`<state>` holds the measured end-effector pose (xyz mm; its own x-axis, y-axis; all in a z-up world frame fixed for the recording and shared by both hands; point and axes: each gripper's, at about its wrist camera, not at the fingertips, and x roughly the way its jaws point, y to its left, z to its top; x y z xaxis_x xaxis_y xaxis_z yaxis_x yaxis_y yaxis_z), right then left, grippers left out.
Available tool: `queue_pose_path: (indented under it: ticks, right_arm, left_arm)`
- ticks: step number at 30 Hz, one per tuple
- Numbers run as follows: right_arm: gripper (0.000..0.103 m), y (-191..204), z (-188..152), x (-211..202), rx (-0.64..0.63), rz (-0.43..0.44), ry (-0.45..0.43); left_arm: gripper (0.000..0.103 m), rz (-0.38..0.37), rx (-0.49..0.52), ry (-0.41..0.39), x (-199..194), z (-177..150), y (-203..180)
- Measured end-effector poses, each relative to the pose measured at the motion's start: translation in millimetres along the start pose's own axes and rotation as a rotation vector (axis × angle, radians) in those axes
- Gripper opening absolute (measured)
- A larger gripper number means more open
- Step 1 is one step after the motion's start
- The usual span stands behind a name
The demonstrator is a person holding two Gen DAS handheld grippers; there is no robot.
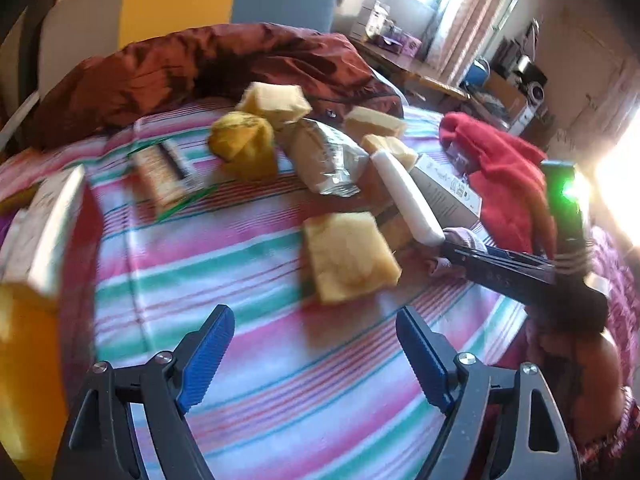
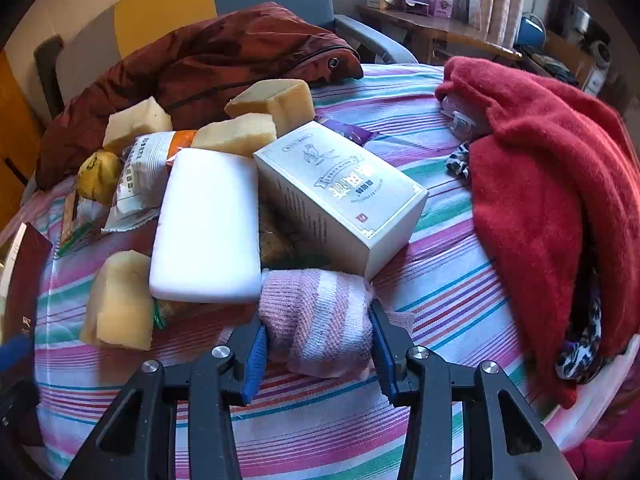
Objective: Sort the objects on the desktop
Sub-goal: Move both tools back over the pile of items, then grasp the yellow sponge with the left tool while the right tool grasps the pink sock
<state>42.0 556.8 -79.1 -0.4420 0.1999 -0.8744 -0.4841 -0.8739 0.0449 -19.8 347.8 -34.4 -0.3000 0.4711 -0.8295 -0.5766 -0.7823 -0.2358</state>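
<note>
Right claw point(image 2: 318, 338) clenched on the pink striped sock point(image 2: 320, 320), left claw point(image 1: 308, 360) released; I lift straight, sparing the white block point(image 2: 206, 228).

Striped woven cloth point(image 2: 440, 280) is covering the bed, looking matt. Pink knit sock point(image 2: 320, 320) is showing ribbed, soft texture. White block point(image 2: 208, 232) is looking smooth, matt. Pale box point(image 2: 340, 196) is looking like matt printed card. Red fleece point(image 2: 540, 168) is looking fuzzy. Yellow sponges point(image 2: 120, 300) are looking porous.
</note>
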Motion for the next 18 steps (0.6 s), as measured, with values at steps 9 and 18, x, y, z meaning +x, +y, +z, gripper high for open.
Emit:
queue_pose_path:
  ticks: [9,18]
  right_arm:
    - [0.046,-11,1,-2,0.076,0.060,0.006]
    - [0.047,-10,3,-1,0.067,0.055,0.013]
  left_arm:
    - [0.090,-0.025,0.026,0.043,41,26,-29]
    - [0.089,-0.013,-0.018,0.062,66,22,-7]
